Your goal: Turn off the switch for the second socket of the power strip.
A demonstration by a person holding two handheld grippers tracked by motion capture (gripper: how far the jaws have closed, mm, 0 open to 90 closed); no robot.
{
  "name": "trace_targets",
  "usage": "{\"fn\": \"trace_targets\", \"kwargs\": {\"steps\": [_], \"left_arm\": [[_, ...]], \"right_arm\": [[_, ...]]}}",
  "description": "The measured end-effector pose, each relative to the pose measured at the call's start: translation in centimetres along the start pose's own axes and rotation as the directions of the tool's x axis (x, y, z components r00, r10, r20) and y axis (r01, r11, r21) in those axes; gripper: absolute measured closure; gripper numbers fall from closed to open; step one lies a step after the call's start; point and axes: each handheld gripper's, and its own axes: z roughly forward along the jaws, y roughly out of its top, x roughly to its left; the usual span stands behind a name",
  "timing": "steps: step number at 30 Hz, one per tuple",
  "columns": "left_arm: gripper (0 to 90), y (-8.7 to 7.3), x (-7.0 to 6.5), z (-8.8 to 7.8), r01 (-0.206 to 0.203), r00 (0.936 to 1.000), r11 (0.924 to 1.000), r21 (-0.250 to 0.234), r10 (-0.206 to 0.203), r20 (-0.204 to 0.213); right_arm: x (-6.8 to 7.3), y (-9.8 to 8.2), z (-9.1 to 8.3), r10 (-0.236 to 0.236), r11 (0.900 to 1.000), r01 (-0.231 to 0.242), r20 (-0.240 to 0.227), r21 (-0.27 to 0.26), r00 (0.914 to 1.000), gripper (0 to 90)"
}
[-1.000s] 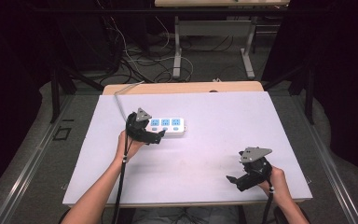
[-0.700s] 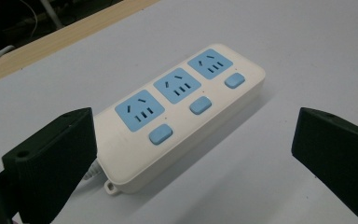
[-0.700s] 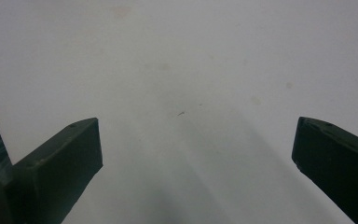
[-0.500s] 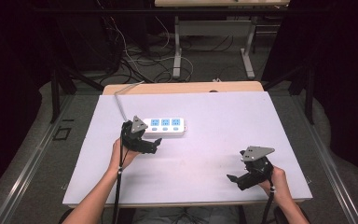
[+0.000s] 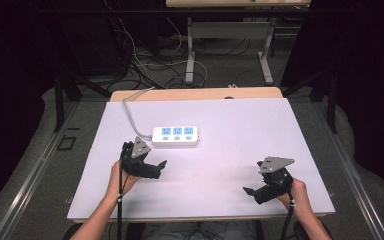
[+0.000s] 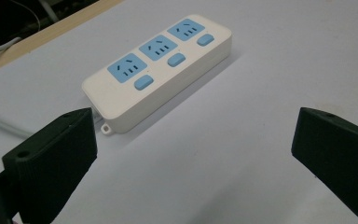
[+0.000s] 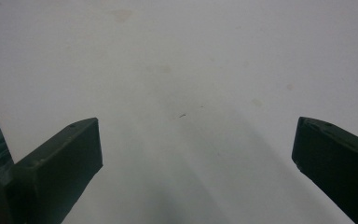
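Note:
A white power strip (image 5: 176,135) with three blue sockets and blue switches lies flat on the white table (image 5: 240,125), left of centre. In the left gripper view the power strip (image 6: 158,70) is just beyond my jaws, untouched. My left gripper (image 5: 158,169) is open and empty, a short way in front of the strip on the near side; its jaws stand wide apart around (image 6: 193,135). My right gripper (image 5: 252,193) hovers near the front right of the table, open, with bare tabletop between its jaws (image 7: 196,140).
The strip's grey cable (image 5: 130,107) runs off the table's back left edge. A wooden strip (image 5: 195,94) borders the far side. Beyond it, loose cables and another desk's legs (image 5: 190,55) stand on the floor.
My left gripper has drawn back from the power strip toward the table's near edge, staying open. The right gripper has barely shifted.

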Motion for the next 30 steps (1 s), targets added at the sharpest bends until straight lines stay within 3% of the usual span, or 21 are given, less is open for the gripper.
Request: {"fn": "trace_targets", "kwargs": {"steps": [30], "left_arm": [[0.0, -3.6, -2.1, -4.4, 0.001, 0.9996, 1.0, -0.005, -0.001, 0.027]], "right_arm": [[0.0, 0.0, 0.0, -0.002, 1.0, 0.002, -0.004, 0.004, 1.0, 1.0]]}}
